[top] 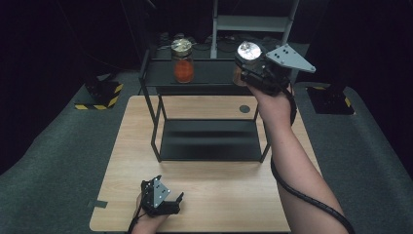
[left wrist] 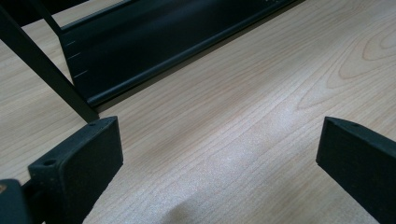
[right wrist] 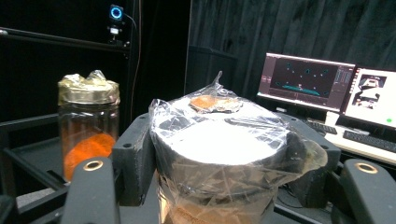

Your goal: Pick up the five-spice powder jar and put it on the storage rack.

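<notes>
Left gripper (top: 176, 201) rests released on bench (top: 214, 200).
Right gripper (top: 243, 68) clasps jar (right wrist: 219, 154); lower it level beside second jar (top: 183, 61).

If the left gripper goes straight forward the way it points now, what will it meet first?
Probably the black shelf rack. The left gripper is open and empty, low over the wooden table, aimed at the rack's bottom tray and near leg. Only bare table lies between; depth is uncertain.
</notes>
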A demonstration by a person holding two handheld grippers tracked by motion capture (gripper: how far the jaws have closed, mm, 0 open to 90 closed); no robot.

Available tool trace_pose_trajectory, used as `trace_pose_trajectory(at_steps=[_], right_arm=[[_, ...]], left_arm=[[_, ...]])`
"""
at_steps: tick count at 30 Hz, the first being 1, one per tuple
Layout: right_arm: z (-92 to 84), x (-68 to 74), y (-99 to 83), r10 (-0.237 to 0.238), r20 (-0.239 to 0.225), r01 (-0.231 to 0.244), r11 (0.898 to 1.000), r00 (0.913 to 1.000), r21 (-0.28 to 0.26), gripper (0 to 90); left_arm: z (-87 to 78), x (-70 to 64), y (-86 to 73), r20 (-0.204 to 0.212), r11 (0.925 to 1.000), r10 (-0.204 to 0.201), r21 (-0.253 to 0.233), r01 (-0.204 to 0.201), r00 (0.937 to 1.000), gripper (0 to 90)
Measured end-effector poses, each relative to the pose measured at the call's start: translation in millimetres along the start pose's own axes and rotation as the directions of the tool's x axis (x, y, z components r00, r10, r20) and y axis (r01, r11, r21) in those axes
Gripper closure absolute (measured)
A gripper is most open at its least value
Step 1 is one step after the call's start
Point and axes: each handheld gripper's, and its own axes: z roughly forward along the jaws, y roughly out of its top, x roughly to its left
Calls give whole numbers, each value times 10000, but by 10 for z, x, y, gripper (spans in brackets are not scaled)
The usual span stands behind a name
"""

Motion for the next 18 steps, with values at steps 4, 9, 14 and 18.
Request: trace_pose_trajectory(at_steps=[4, 9, 14, 18], right_arm=[[77, 0, -1, -35, 51, 35, 10000, 10000, 6, 345], [186, -6, 5, -51, 125, 51, 10000, 9999, 11, 345], [266, -18, 2, 56, 136, -57, 10000, 9999, 58, 345], [340, -13, -19, 85, 146, -88, 9997, 9999, 228, 345]], left_arm=[[-2, 3, -3, 4, 10000, -24, -14, 24, 10000, 7], [-4, 7, -6, 19, 10000, -38, -29, 38, 10000, 7], [-4, 15, -12, 26, 9999, -144, -62, 145, 9999, 7], [-6, 18, -17, 21, 9998, -170, -90, 171, 9999, 7]])
